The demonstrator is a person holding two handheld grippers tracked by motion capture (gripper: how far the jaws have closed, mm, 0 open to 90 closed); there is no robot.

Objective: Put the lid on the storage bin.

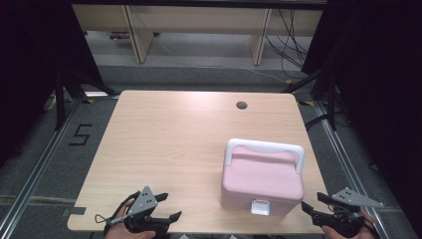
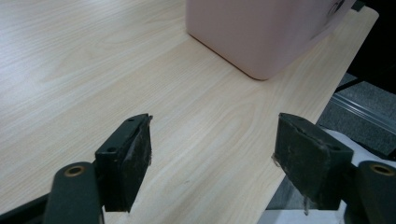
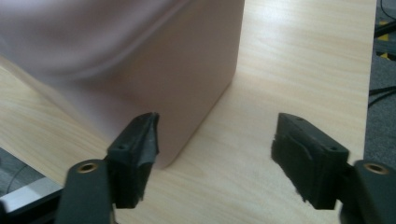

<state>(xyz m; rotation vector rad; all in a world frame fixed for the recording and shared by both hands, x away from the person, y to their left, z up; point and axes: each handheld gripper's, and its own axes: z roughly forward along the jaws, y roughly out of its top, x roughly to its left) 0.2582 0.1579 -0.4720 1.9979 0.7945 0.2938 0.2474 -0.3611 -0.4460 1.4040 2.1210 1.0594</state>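
Note:
A pink lidded box point(image 1: 261, 181) with a white handle point(image 1: 263, 147) and a white front latch point(image 1: 260, 207) stands on the wooden table point(image 1: 174, 139), toward its front right. My left gripper point(image 1: 170, 206) sits at the table's front edge, well left of the box, open with nothing between its jaws. In the left gripper view the box point(image 2: 261, 32) lies ahead, beyond the open gripper point(image 2: 215, 140). My right gripper point(image 1: 312, 201) hovers by the table's front right corner, just right of the box, also open. The right gripper view has a box corner point(image 3: 163, 70) close ahead of its gripper point(image 3: 217, 140).
A dark cable hole point(image 1: 242, 105) sits near the table's far edge. Bare wood stretches across the left and middle. A "5" marking point(image 1: 81, 134) is on the floor to the left. Cables point(image 1: 291, 45) and furniture legs stand behind the table.

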